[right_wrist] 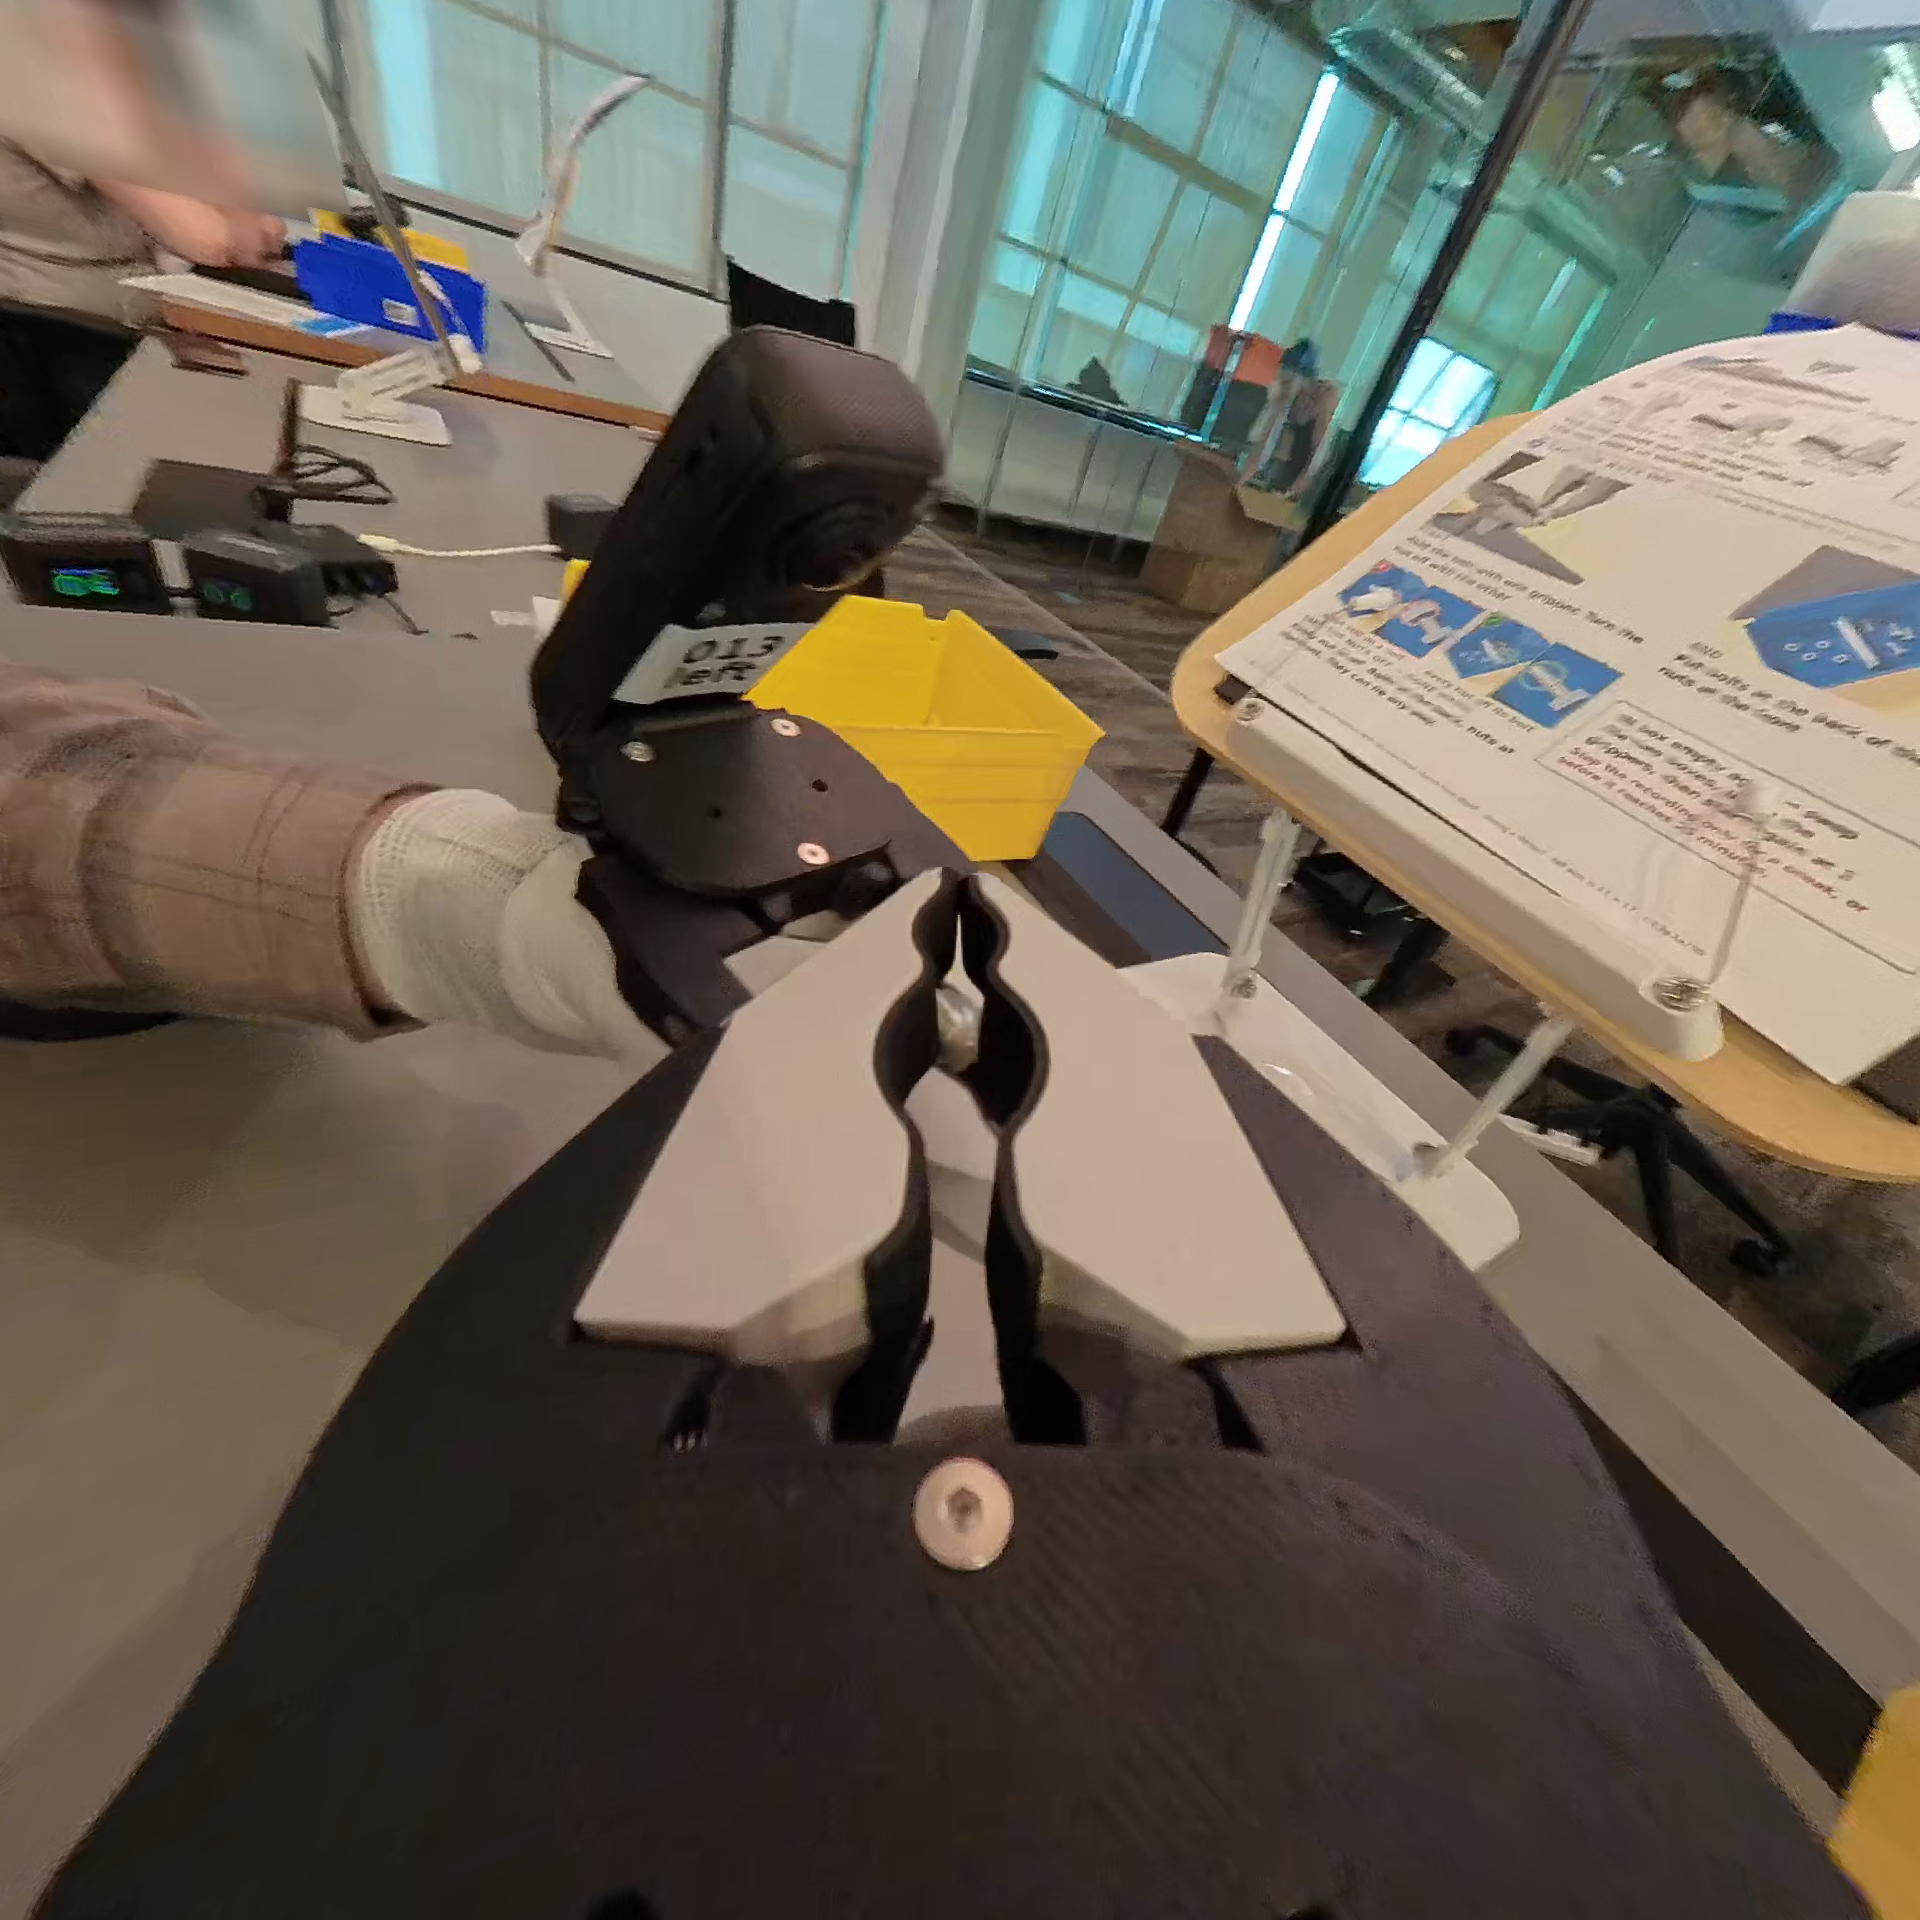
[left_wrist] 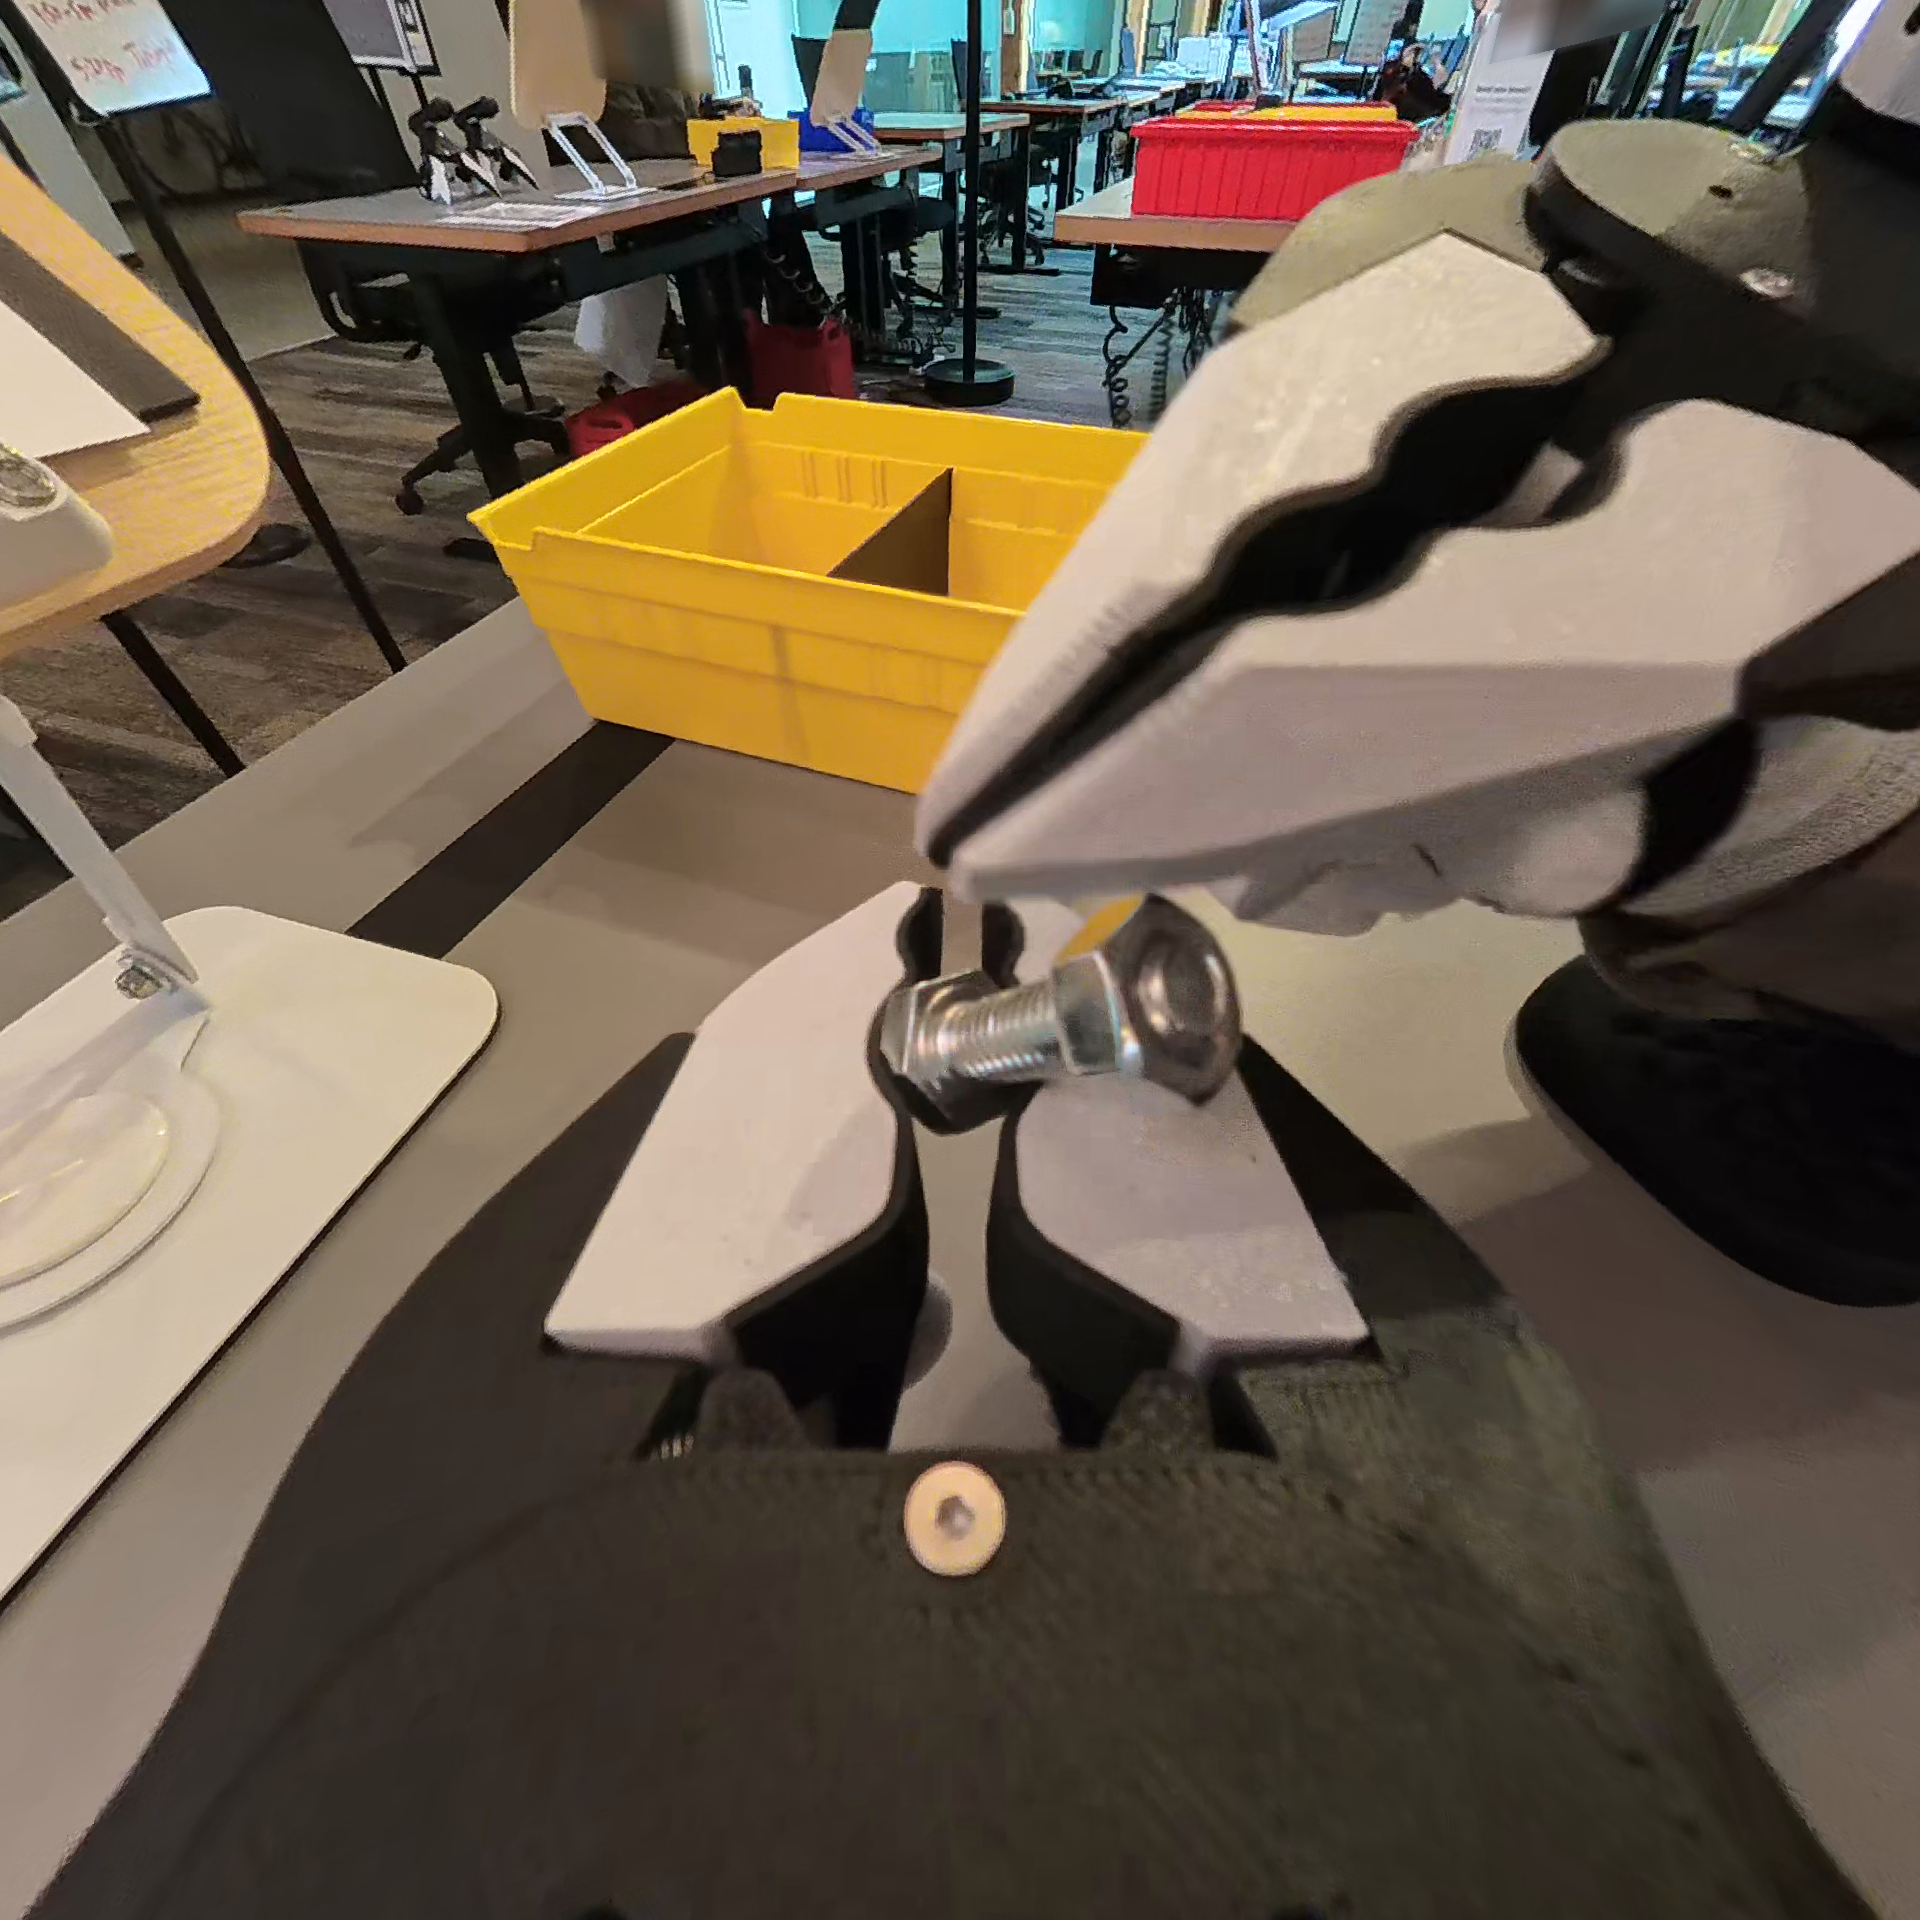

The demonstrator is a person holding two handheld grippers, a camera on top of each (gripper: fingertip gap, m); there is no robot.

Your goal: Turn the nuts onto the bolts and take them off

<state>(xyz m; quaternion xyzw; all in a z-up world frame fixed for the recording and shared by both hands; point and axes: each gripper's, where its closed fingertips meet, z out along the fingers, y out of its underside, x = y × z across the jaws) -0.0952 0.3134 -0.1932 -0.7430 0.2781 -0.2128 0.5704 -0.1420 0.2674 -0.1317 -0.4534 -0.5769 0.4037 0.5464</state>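
Observation:
My left gripper (left_wrist: 956,925) is shut on the head of a silver bolt (left_wrist: 997,1039), held above the grey table (left_wrist: 623,914). The threaded shaft points right. Two hex nuts seem to sit on it, one partway along (left_wrist: 1091,1023) and one tilted at the end (left_wrist: 1184,1003). My right gripper (left_wrist: 940,847) comes in from the upper right with its jaws together and nothing between them, its tips just above the bolt. In the right wrist view my right gripper (right_wrist: 958,883) is shut; a bit of the metal (right_wrist: 954,1023) shows through the gap. The left gripper's body (right_wrist: 727,790) lies beyond it, held by a white-gloved hand (right_wrist: 488,904).
A yellow bin (left_wrist: 779,623) with a black divider stands on the table behind the grippers, also in the right wrist view (right_wrist: 935,727). A white stand base (left_wrist: 260,1091) is at the left. A wooden board with an instruction sheet (right_wrist: 1662,675) stands beside the table. Spacing between my two grippers at the tips: around 8 cm.

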